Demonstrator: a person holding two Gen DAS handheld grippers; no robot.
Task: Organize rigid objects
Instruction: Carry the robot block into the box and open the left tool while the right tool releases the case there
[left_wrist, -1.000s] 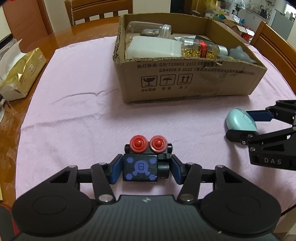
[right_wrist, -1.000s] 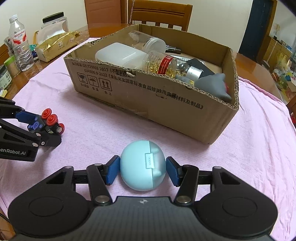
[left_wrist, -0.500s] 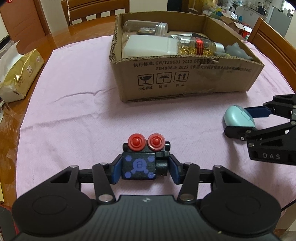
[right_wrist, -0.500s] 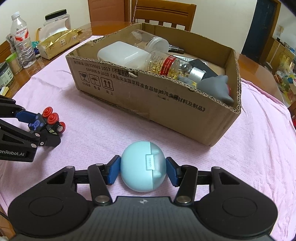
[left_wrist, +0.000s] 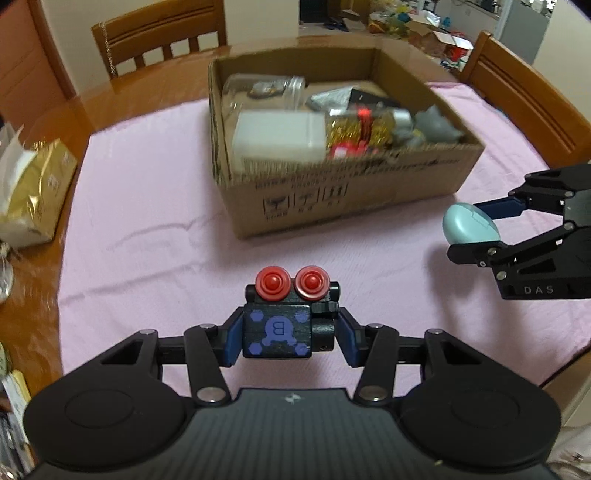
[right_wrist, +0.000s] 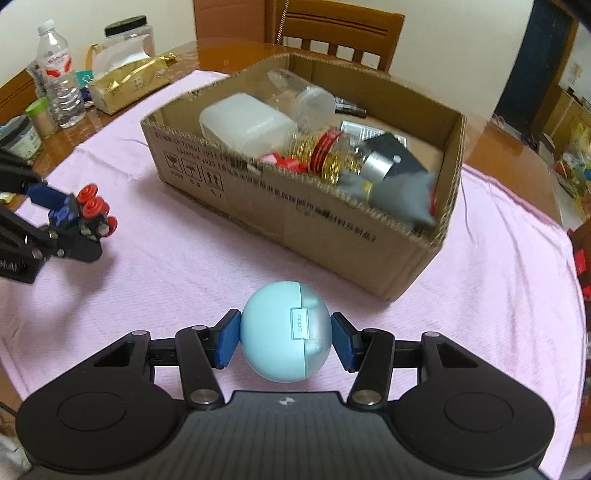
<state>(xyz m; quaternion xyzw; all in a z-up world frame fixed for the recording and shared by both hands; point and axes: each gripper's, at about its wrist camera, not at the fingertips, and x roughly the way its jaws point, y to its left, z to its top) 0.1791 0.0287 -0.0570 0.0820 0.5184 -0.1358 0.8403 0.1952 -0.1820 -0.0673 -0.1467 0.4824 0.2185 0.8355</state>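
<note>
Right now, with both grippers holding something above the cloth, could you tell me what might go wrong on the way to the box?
1. The right gripper pinches the smooth, rounded blue case only at its sides; it could slip.
2. The cardboard box is already crowded near its front wall, so the toy block in the left gripper may land on the pill bottle.

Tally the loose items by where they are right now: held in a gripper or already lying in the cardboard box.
Held in a gripper: 2, the black toy block and the blue earbud case.
Clearly seen in the cardboard box: 4, white container, clear jar, capsule bottle, grey toy.
Total: 6
</note>
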